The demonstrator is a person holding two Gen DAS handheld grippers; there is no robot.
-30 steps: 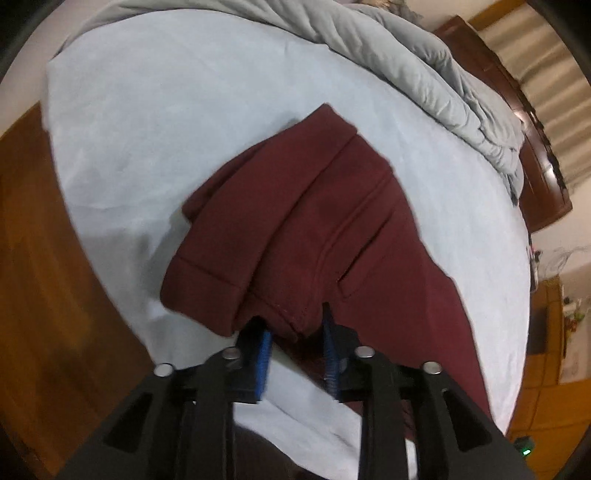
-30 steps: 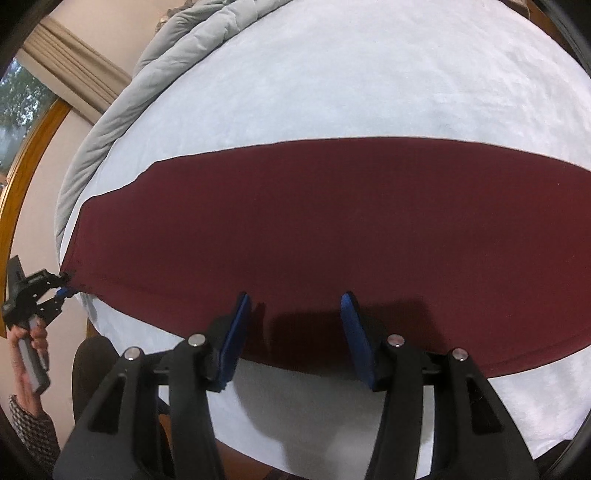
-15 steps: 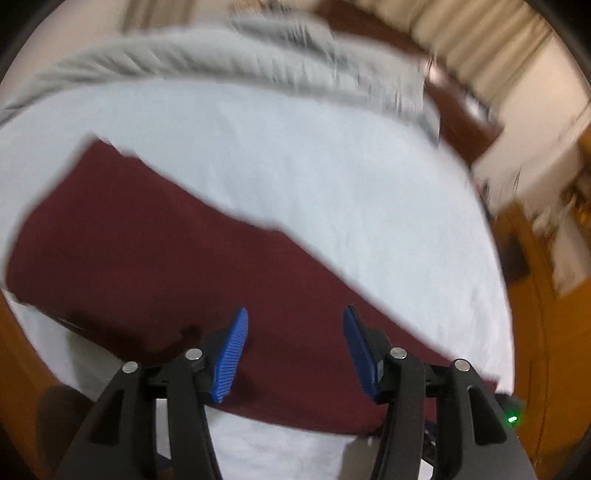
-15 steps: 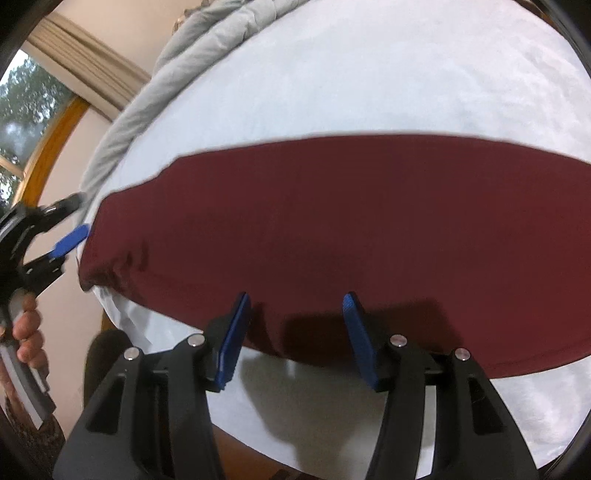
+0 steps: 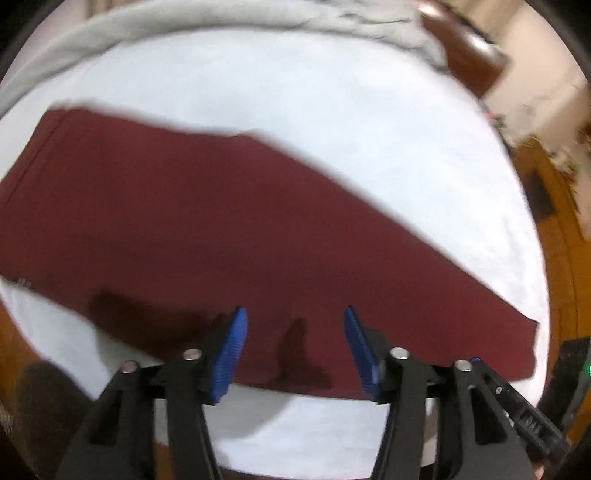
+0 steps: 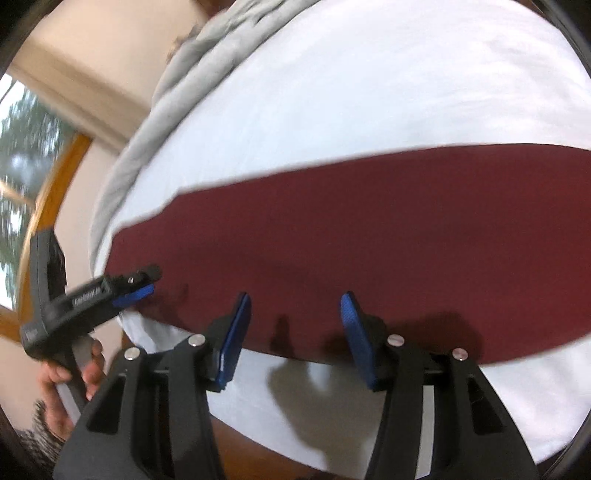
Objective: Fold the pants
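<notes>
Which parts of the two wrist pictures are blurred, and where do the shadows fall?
Left wrist view: the far edge of the dark red fabric pants and the room at right are smeared; the left gripper stays sharp, and its shadow falls on the pants. Right wrist view: window and grey quilt are blurred; the right gripper shadows the pants' near edge and the white sheet.

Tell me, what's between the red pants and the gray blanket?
Only bare white sheet lies between the pants and the blanket; both views show it.

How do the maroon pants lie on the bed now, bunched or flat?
Flat. The maroon pants lie as one long smooth band across the white sheet, legs apparently stacked, no bunching visible. The ends run out of frame.
</notes>
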